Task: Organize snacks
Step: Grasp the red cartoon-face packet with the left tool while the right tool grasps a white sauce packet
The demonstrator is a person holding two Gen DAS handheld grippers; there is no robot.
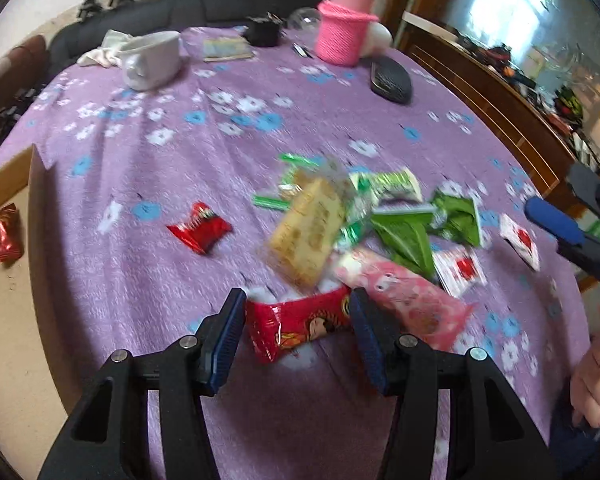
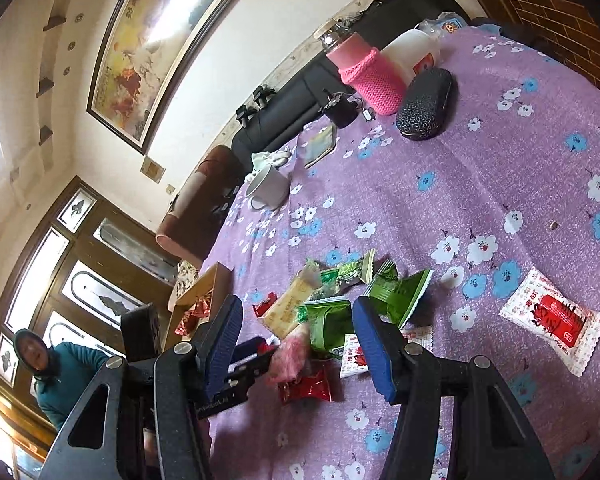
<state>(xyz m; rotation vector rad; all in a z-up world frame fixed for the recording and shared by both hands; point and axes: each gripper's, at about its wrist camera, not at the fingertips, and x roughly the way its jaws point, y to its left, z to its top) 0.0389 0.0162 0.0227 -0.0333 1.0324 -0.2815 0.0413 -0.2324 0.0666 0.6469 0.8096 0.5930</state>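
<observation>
A heap of snack packets lies on the purple flowered tablecloth (image 1: 204, 152): a yellow cracker pack (image 1: 306, 232), green packets (image 1: 404, 236), a pink packet (image 1: 408, 300) and white-and-red sachets (image 1: 460, 268). My left gripper (image 1: 298, 330) is open, its pads on either side of a red snack packet (image 1: 296, 326) at the heap's near edge. A small red packet (image 1: 200, 228) lies apart to the left. My right gripper (image 2: 298, 344) is open and empty, above the heap (image 2: 332, 308). It also shows at the right edge of the left wrist view (image 1: 556, 226).
A cardboard box (image 1: 28, 184) with a red packet (image 1: 0, 232) inside stands at the table's left edge. A white mug (image 1: 152, 60), a pink knitted bottle (image 1: 346, 28) and a black glasses case (image 1: 392, 80) stand at the far side. A lone white-and-red sachet (image 2: 552, 320) lies to the right.
</observation>
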